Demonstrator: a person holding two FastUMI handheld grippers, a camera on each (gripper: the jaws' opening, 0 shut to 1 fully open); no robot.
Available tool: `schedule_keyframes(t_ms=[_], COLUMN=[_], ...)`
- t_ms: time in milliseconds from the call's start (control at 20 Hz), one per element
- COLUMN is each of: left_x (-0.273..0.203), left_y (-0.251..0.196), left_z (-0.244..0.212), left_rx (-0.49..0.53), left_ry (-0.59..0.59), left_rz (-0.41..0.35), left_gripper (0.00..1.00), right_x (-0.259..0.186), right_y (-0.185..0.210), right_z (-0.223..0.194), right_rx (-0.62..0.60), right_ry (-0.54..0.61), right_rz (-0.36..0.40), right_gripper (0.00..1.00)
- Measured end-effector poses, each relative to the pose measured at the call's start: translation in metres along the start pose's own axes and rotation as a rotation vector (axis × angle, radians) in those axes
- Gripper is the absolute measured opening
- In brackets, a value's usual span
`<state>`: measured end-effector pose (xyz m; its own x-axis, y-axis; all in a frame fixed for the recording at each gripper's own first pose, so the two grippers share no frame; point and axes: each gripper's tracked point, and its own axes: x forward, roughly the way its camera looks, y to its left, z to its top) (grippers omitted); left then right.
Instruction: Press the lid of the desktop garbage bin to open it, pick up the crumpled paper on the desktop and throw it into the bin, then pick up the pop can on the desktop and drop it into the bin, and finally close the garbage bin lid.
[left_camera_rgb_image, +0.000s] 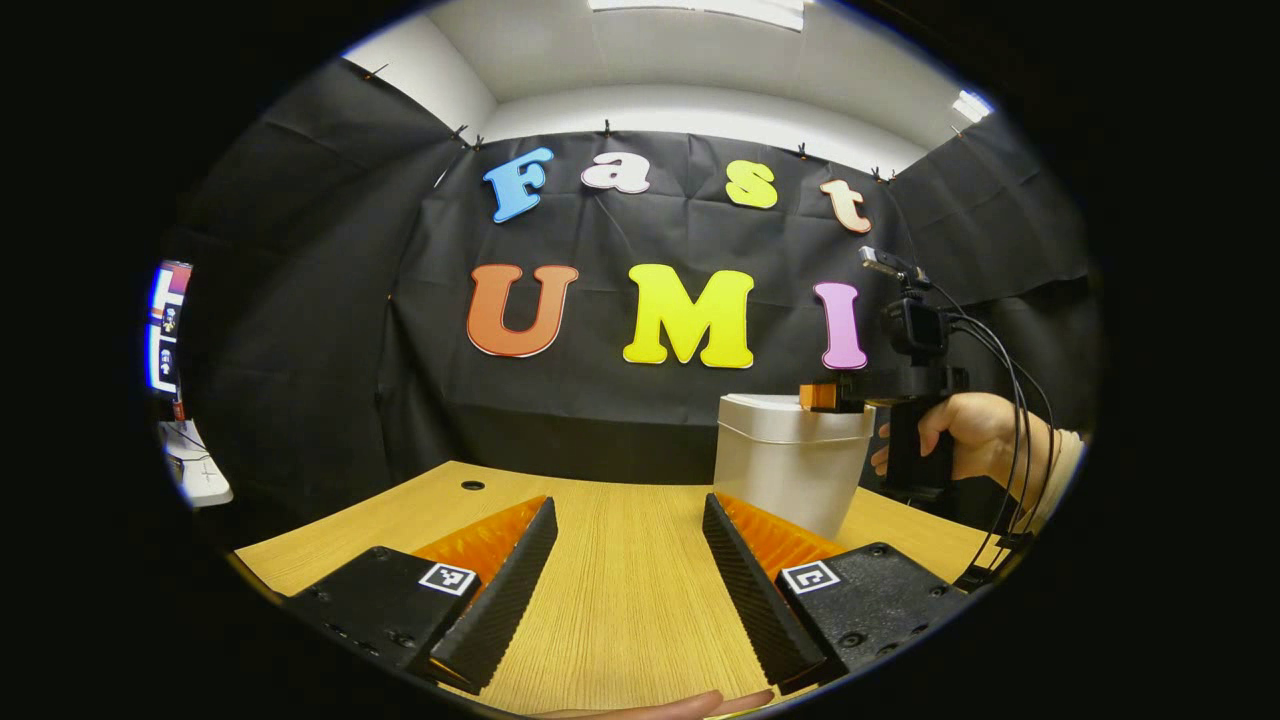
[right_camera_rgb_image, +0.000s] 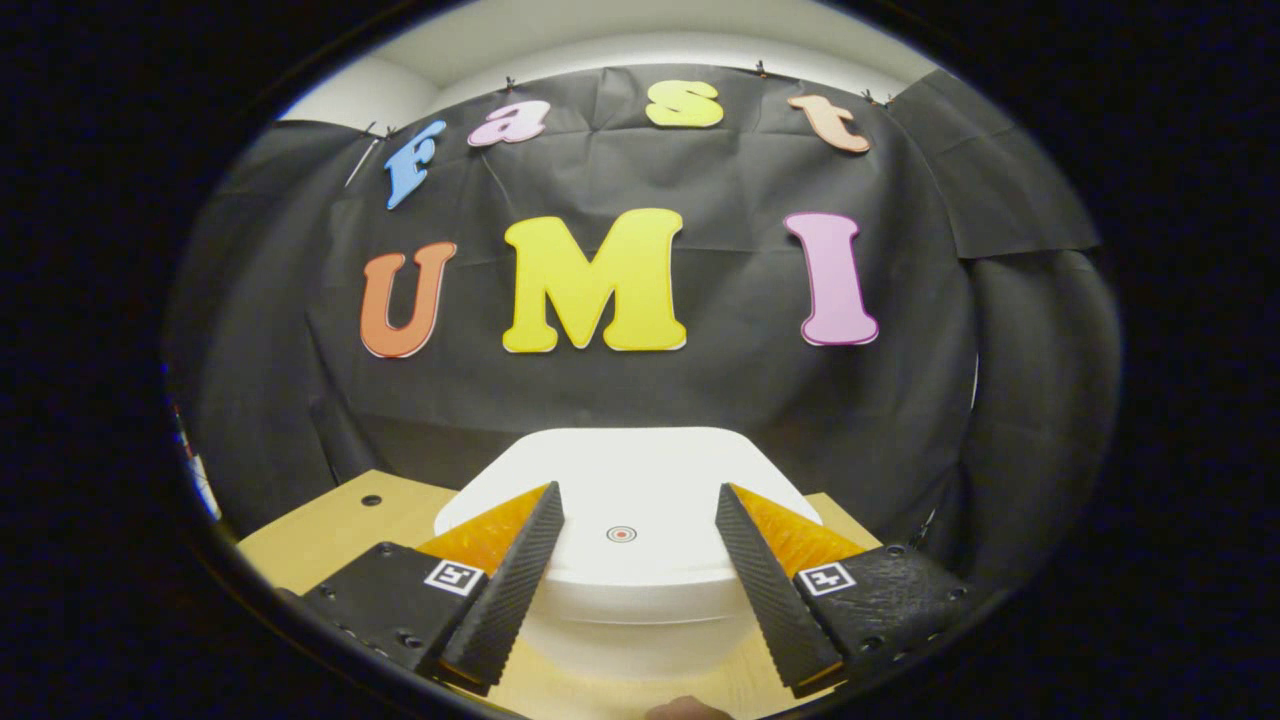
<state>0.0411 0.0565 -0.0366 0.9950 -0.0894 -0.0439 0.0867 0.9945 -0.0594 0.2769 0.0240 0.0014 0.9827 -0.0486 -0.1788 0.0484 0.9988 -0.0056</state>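
Note:
The white desktop bin (left_camera_rgb_image: 790, 470) stands on the right part of the wooden table (left_camera_rgb_image: 620, 600), its lid (left_camera_rgb_image: 770, 405) shut. In the left gripper view a hand (left_camera_rgb_image: 975, 430) holds my right gripper (left_camera_rgb_image: 822, 397) level just over the lid's right edge. In the right gripper view the lid (right_camera_rgb_image: 650, 455) lies flat and closed right below my right gripper (right_camera_rgb_image: 638, 488), which is open, and a small red ring mark (right_camera_rgb_image: 621, 534) sits between the fingers. My left gripper (left_camera_rgb_image: 629, 500) is open over bare table, left of the bin, with nothing between its fingers.
A round cable hole (left_camera_rgb_image: 472, 485) sits near the table's far left edge. A lit screen (left_camera_rgb_image: 168, 330) stands off the table to the left. Cables (left_camera_rgb_image: 1010, 440) hang from the right gripper. The black cloth wall closes the back just behind the bin.

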Motion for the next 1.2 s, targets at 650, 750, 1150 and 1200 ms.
schedule_keyframes(t_ms=[650,750,1150,1200], left_x=[0.001,0.002,-0.01,-0.011], left_y=[-0.009,-0.013,-0.038,-0.041], left_z=[-0.01,-0.011,0.001,0.002], left_rx=[0.007,0.017,0.071,0.072], left_ry=[0.01,0.016,-0.034,-0.043], left_rz=[-0.005,-0.004,-0.003,-0.004], left_gripper=[0.95,0.95,0.95,0.95], right_x=[-0.13,-0.156,-0.223,-0.228], right_y=[-0.023,-0.024,-0.047,-0.053], right_z=[-0.01,-0.025,-0.076,-0.082], right_rx=[-0.039,-0.01,-0.041,-0.04], right_ry=[-0.188,-0.179,-0.11,-0.103], right_rz=[-0.016,0.005,-0.01,-0.012], right_gripper=[0.94,0.95,0.95,0.96])
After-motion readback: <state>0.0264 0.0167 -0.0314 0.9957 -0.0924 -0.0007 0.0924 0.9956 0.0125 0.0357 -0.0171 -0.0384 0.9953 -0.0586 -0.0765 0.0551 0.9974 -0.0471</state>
